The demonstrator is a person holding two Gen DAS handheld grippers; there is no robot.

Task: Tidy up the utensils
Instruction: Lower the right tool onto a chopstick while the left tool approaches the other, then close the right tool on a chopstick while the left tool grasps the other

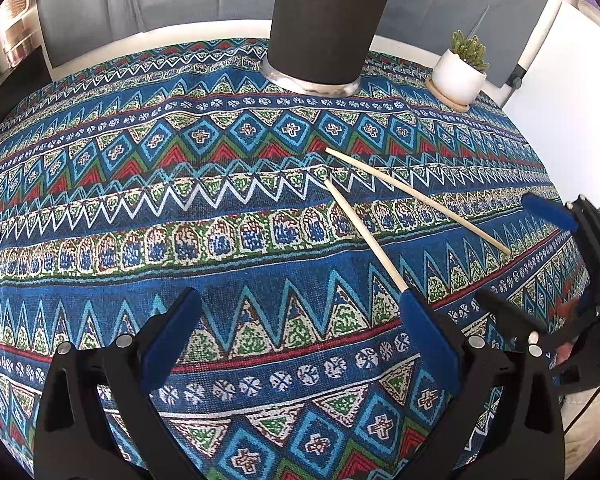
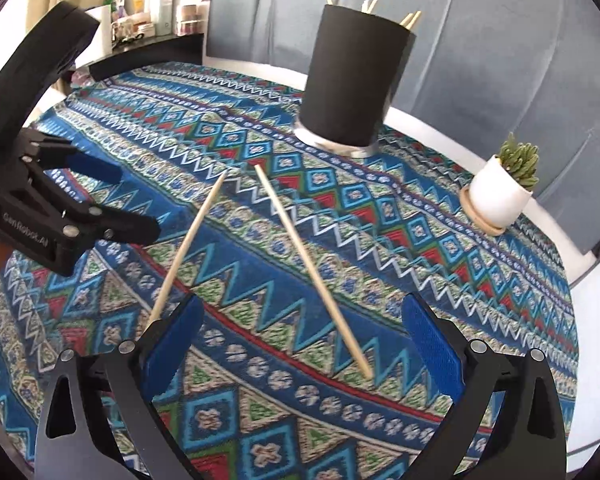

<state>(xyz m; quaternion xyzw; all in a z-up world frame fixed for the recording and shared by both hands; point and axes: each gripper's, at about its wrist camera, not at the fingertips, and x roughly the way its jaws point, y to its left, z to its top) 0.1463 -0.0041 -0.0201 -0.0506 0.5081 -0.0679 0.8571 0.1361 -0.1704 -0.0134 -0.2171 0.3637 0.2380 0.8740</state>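
Two wooden chopsticks lie on the patterned tablecloth. One chopstick [image 1: 366, 237] [image 2: 188, 248] ends behind a finger of each gripper. The other chopstick [image 1: 418, 200] [image 2: 312, 274] lies between the fingers in the right wrist view. A black cylindrical holder [image 1: 328, 20] [image 2: 354, 76] stands at the far side, with several chopsticks [image 2: 408, 18] sticking out of it. My left gripper [image 1: 300, 312] is open and empty above the cloth; it also shows in the right wrist view [image 2: 100, 184]. My right gripper [image 2: 300, 320] is open and empty; it also shows in the left wrist view [image 1: 548, 240].
A small cactus in a white pot [image 1: 460, 76] [image 2: 500, 196] sits on a wooden saucer at the far right of the round table [image 1: 220, 28]. A grey upholstered seat back [image 2: 480, 40] is behind the table. A shelf with bottles [image 2: 156, 4] is far left.
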